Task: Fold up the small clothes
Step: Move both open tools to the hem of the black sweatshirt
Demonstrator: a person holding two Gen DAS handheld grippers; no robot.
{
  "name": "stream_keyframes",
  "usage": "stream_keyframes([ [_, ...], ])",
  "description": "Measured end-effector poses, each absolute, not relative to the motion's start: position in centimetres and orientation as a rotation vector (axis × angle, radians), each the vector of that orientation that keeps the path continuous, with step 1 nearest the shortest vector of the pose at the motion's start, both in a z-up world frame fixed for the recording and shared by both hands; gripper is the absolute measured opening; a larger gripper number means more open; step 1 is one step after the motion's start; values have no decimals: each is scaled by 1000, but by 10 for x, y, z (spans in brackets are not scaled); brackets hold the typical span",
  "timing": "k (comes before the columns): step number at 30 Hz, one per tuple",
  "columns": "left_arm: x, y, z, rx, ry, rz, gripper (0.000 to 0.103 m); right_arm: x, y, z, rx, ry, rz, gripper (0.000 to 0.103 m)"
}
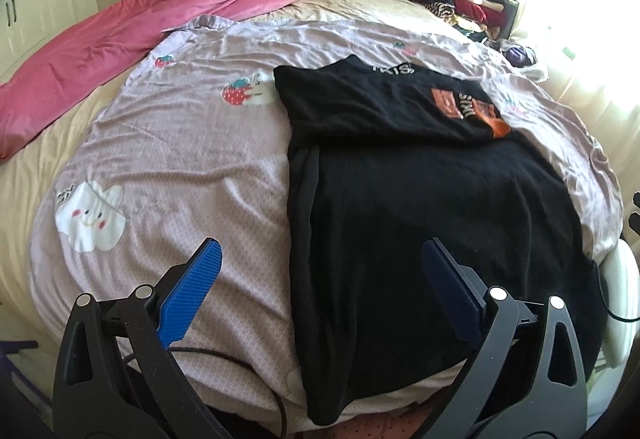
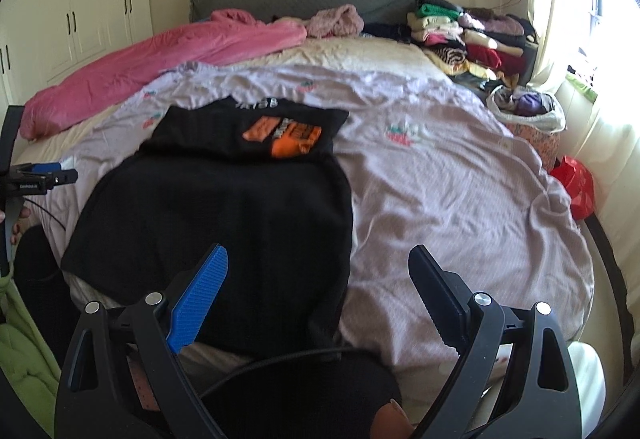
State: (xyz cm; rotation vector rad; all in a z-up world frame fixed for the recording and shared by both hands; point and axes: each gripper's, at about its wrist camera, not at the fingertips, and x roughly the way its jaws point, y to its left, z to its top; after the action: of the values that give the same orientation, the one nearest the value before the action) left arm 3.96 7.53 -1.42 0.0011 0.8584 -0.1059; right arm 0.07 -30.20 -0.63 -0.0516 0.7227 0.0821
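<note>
Left gripper (image 1: 320, 259) gapes wide and empty over the black garment's (image 1: 420, 199) left edge, at 6 o'clock on the bed (image 1: 180, 159). The limp knit may bunch if pinched through both layers. Right gripper (image 2: 318, 263), equally wide and empty, straddles its right edge; the soft lilac sheet (image 2: 440, 191) could get caught too.

Matt black cloth shirt (image 1: 420, 175); wrinkled lilac sheet (image 1: 192, 159); ribbed, seemingly plastic tool pads (image 1: 192, 295).
</note>
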Motion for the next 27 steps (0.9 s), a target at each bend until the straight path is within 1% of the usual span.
stream_keyframes([
  [21,25,70,-49,16,949,-117,93,23,-291,-48,-48,845,116,91],
  [27,27,74,-67,-5,999,-118,93,31,-291,-62,-45,884,122,91],
])
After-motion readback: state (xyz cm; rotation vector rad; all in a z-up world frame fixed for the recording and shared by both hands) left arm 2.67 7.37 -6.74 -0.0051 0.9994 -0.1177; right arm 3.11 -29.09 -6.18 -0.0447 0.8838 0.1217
